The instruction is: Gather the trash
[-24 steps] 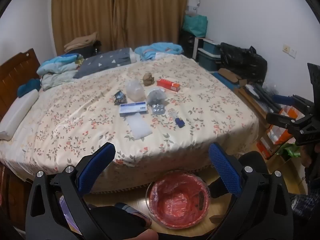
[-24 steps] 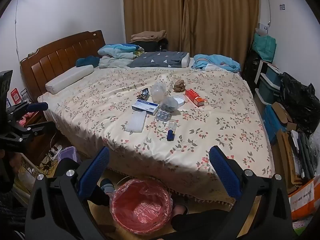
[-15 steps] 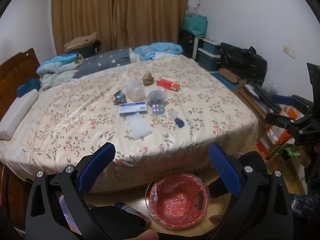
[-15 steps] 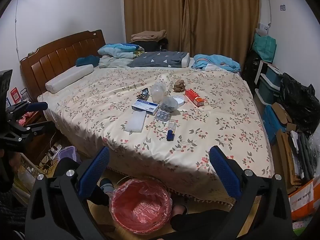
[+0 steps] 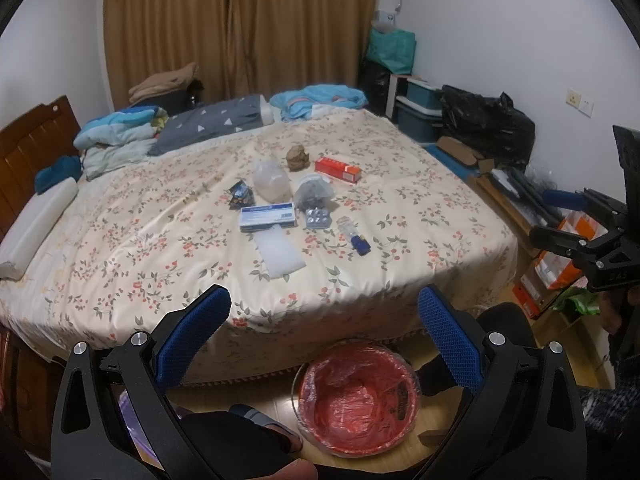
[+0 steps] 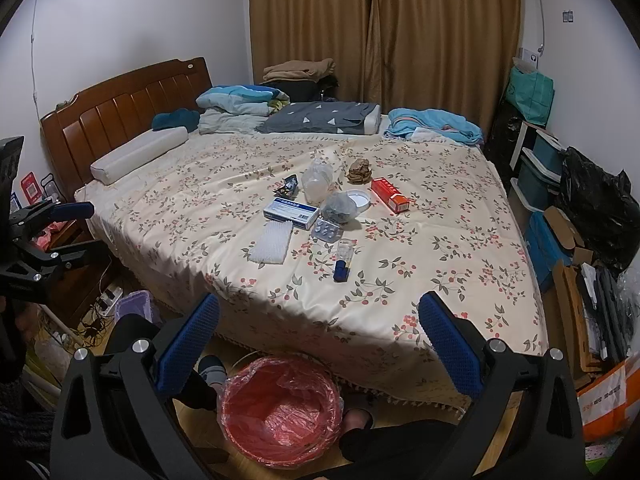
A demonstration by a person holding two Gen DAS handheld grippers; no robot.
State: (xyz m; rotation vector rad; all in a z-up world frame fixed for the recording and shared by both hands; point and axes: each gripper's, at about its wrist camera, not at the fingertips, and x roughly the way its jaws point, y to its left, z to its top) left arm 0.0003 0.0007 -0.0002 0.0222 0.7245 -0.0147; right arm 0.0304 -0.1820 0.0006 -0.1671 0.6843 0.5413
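The bin [image 5: 358, 396] partly hides behind the right finger [image 5: 448, 344]. Print on the blue-white box [image 6: 291, 212] is too small to read.

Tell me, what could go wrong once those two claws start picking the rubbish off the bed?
The bin sits on the floor below the bed's edge, so a piece released early would probably miss it. The clear bag and foil blister pack look thin and slippery on soft bedding, so open fingers may pinch cloth instead.

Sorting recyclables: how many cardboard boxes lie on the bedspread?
2: a blue-and-white flat box mid-cluster, and a red-orange long box to its right. None seem hidden.
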